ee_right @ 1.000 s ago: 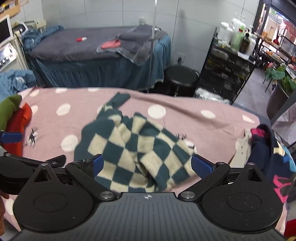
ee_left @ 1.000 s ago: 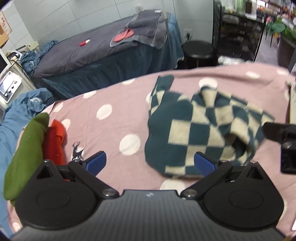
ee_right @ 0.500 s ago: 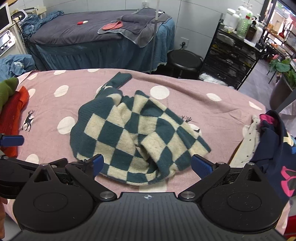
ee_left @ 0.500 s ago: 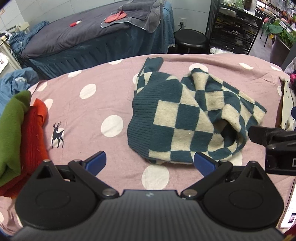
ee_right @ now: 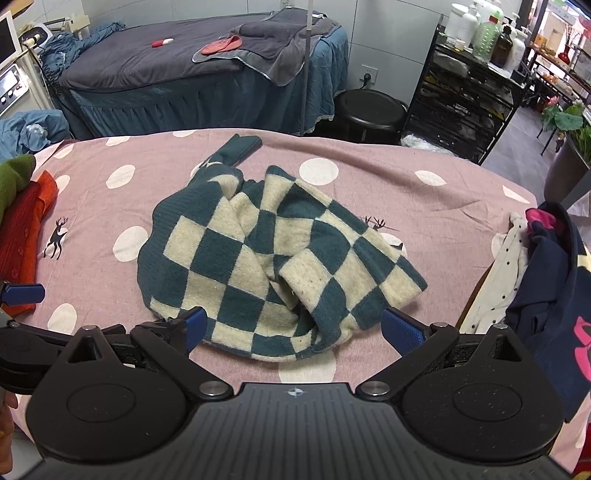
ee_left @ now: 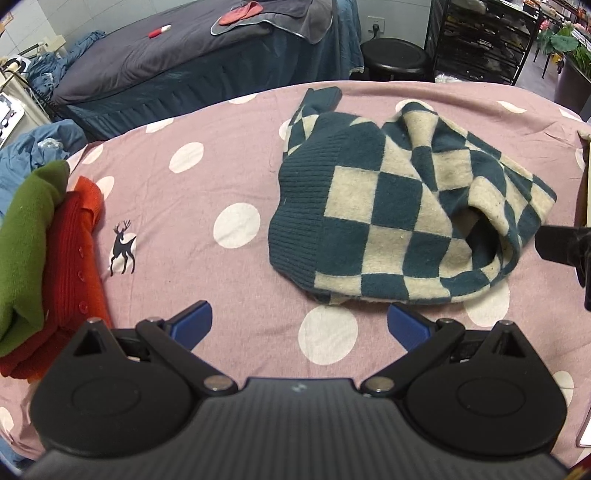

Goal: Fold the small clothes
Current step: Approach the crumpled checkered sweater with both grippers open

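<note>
Behind the work surface stands a bed with a dark grey cover [ee_right: 140, 70] and a blue skirt [ee_right: 207, 107]. On the cover lie a grey towel [ee_right: 273, 40], a flat red cloth [ee_right: 221, 45] and a small red and white thing [ee_right: 161, 43] (too small to tell what it is). To the right of the bed stands a round black stool [ee_right: 371, 107], and beside it a black rack [ee_right: 465, 107] with bottles [ee_right: 487, 35] on top. A green plant [ee_right: 565, 122] shows at the far right.
</note>
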Tool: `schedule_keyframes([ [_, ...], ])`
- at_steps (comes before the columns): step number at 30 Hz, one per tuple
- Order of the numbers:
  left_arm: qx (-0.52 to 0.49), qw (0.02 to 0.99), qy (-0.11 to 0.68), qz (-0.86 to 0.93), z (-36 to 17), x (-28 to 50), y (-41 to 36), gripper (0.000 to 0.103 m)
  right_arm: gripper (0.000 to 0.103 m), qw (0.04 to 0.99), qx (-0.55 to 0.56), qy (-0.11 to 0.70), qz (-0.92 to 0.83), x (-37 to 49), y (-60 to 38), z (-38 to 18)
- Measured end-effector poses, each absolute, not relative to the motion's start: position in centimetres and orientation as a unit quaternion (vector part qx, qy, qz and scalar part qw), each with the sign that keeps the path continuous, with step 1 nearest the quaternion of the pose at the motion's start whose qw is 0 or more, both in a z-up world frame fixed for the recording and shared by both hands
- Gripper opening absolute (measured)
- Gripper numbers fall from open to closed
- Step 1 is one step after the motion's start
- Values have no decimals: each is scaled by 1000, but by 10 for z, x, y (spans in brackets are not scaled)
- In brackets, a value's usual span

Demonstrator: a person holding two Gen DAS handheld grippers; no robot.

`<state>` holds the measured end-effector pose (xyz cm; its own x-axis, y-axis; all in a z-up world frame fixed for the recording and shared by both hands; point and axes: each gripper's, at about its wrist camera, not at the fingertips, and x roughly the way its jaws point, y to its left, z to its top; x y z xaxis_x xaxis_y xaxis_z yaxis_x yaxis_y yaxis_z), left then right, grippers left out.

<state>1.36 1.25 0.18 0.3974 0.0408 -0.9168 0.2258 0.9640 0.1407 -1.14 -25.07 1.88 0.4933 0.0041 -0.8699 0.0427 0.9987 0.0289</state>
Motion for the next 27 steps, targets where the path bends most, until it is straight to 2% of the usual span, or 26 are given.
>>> schedule_keyframes([
  [27, 121, 820, 557, -41, -7, 16, 9, 103, 103, 861, 50, 507, -3, -12, -261, 4],
])
